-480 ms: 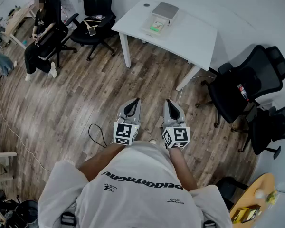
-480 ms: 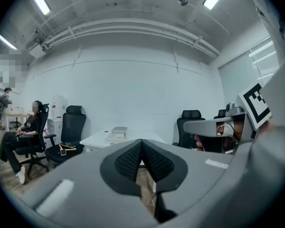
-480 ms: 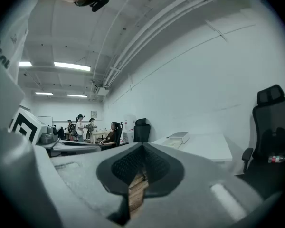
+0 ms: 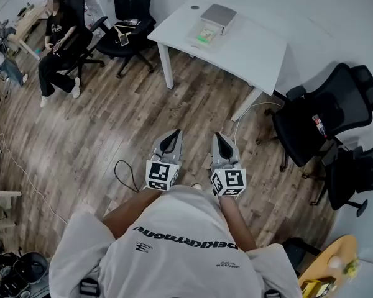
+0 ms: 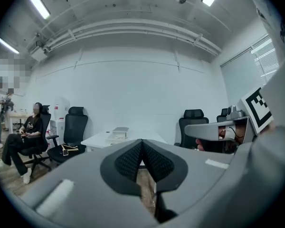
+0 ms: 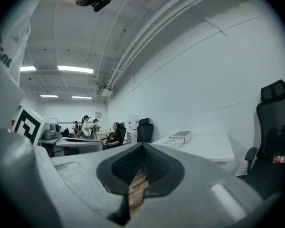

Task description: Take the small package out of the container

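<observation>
Jaws of the left gripper (image 5: 142, 145) are pressed together with nothing between them; the right gripper (image 6: 142, 150) is likewise closed and empty; both are held side by side, about level, over the wood floor (image 4: 112, 123), well short of the white table (image 4: 248, 48) and pointing toward it; near the table's far edge sits a grey box (image 4: 217, 15); just beside it lies a pale tray (image 4: 198, 40) holding a green item (image 4: 204, 35), seemingly the small package; a black chair (image 4: 326, 113) stands right of the table.
</observation>
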`<state>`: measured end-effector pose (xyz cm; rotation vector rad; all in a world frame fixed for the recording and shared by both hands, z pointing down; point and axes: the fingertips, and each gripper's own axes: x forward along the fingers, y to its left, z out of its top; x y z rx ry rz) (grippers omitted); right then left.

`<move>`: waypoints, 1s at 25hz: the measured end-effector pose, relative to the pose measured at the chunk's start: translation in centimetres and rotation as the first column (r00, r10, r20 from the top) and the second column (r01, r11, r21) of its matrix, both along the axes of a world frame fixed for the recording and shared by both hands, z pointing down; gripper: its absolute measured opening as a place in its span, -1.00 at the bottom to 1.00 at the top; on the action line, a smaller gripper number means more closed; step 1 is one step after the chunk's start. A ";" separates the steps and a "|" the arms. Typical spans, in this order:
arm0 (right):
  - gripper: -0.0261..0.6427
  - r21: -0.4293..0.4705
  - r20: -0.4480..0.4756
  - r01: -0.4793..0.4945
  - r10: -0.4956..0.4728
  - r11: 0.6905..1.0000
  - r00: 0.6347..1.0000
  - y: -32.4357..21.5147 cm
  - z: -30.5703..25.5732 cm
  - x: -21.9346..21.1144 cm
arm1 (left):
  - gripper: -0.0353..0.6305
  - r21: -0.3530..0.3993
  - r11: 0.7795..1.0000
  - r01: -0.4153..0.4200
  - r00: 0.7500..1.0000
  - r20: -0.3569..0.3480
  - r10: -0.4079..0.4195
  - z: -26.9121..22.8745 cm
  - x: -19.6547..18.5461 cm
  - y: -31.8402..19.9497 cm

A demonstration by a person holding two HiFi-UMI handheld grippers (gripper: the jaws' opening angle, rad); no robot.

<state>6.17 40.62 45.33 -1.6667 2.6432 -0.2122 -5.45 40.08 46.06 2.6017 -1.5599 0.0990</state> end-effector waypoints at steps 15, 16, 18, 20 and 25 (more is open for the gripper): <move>-0.93 -0.012 -0.003 0.037 -0.037 0.999 0.999 1.1 1.0 4.9 | -0.88 -0.035 0.999 0.002 1.000 -0.019 -0.002 1.4 5.6 1.9; -0.93 -0.017 0.008 0.035 -0.035 0.999 0.999 1.0 0.9 5.1 | -0.88 -0.033 0.999 -0.003 1.000 -0.019 0.002 1.3 5.9 2.0; -0.93 -0.019 0.016 0.035 -0.034 0.999 0.999 0.8 0.9 5.2 | -0.88 -0.035 0.999 -0.009 1.000 -0.019 0.008 1.5 6.3 2.0; -0.93 -0.018 0.013 0.038 -0.038 0.999 0.999 0.5 1.1 5.2 | -0.88 -0.043 0.999 -0.011 1.000 -0.019 0.010 2.0 6.6 1.7; -0.93 -0.019 0.002 0.033 -0.033 0.999 0.999 -0.9 1.4 5.1 | -0.88 -0.034 0.999 -0.015 1.000 -0.027 0.014 2.4 6.3 0.1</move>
